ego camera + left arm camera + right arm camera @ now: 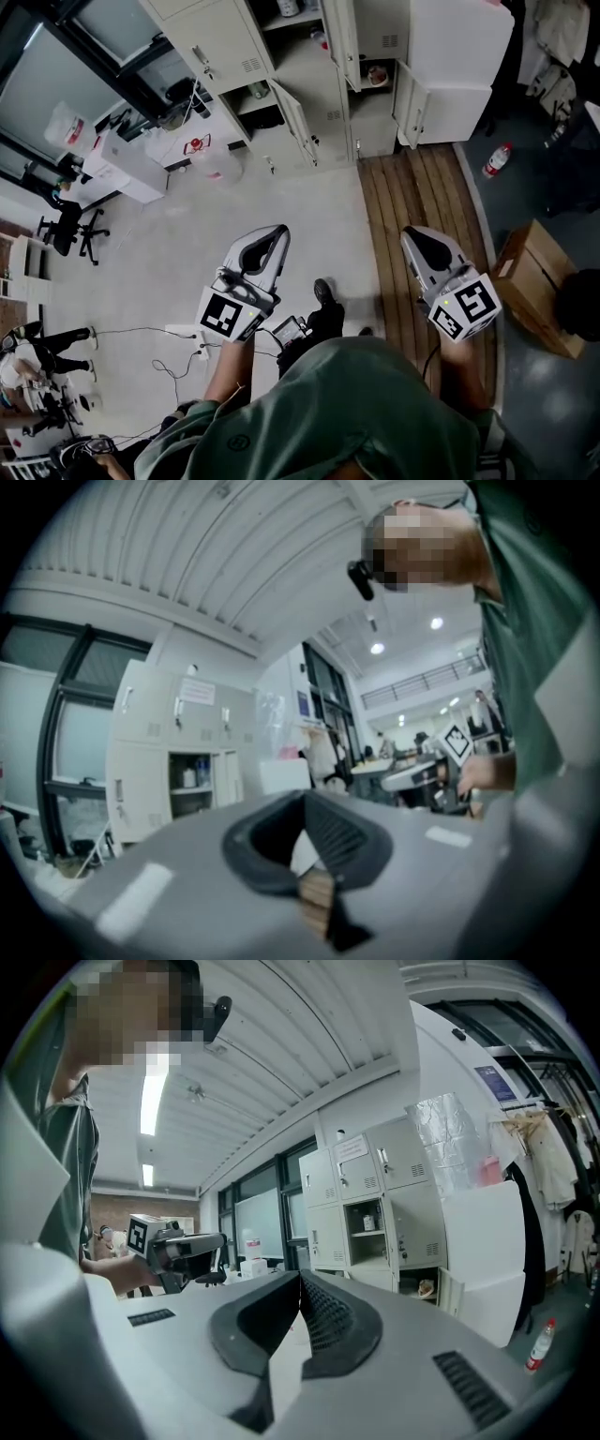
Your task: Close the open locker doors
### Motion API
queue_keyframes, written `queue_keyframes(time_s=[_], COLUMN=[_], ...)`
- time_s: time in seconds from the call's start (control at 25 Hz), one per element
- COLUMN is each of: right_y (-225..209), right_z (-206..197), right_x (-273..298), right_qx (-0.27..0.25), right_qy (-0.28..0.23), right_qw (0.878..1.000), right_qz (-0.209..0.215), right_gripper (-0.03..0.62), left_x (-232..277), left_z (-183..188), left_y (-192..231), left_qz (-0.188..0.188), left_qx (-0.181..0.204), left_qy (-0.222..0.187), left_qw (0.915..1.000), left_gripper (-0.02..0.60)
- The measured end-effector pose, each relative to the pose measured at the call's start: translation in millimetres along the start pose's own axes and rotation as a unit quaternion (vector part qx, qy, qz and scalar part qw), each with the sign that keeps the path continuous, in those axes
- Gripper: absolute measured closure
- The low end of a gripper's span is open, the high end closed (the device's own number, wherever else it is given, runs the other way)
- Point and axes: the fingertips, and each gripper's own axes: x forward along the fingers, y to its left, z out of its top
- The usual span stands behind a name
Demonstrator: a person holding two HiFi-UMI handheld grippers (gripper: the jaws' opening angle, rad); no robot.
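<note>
The cream locker bank (309, 84) stands far ahead across the floor. Several of its doors hang open: a low one (293, 117), a tall one (342, 42) and a low right one (410, 103). My left gripper (281, 229) and right gripper (410, 232) are held side by side, well short of the lockers, both shut and empty. In the left gripper view the shut jaws (305, 795) point at the lockers (173, 761), where an open compartment (192, 782) shows. The right gripper view has its shut jaws (300, 1275) below the lockers (375, 1204), with an open low door (452, 1290).
A water bottle (496, 160) stands on the dark floor at right, near a cardboard box (534, 281). A strip of wooden flooring (422, 216) leads to the lockers. A white cabinet (122, 169), an office chair (70, 230) and floor cables (159, 361) lie at left.
</note>
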Motion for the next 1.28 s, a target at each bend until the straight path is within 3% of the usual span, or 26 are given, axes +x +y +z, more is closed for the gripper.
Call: queue_keyframes(time_s=[0.68, 1.08, 1.28], right_y=[-75, -109, -145], right_z=[37, 37, 33], right_x=[171, 235, 262], right_qx=[-0.009, -0.002, 0.006], right_qy=[-0.004, 0.009, 0.011], right_qw=[0.998, 0.998, 0.999], right_qz=[-0.068, -0.062, -0.052], right_gripper=[0.589, 0.589, 0.589], left_x=[105, 145, 177], left_z=[-25, -41, -53], left_y=[177, 228, 247], left_qz=[-0.059, -0.061, -0.056], left_qx=[-0.009, -0.031, -0.022], left_qy=[-0.024, -0.020, -0.004], left_qw=[0.9979, 0.9975, 0.9982], left_gripper=[0.581, 0.581, 0.581])
